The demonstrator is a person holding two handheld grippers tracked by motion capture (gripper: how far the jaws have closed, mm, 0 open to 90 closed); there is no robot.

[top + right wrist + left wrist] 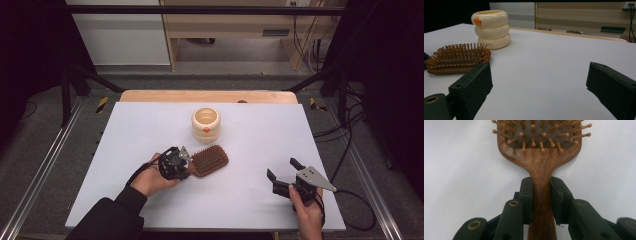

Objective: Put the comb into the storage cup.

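Left gripper (541,202) clamps narrow handle of brown wooden paddle hairbrush (541,157), bristles up, head flat on white table (260,135) beyond fingertips, likely for lift. Cream ringed cup (206,124) beyond. Right gripper (283,172) idle, jaws wide, empty.

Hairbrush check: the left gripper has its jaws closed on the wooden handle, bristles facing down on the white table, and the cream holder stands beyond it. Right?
Not quite. The hairbrush lies bristles up, not down; the left gripper view shows the pins rising toward the camera. The rest holds: the left gripper has its jaws closed on the wooden handle on the white table, and the cream holder stands beyond it.
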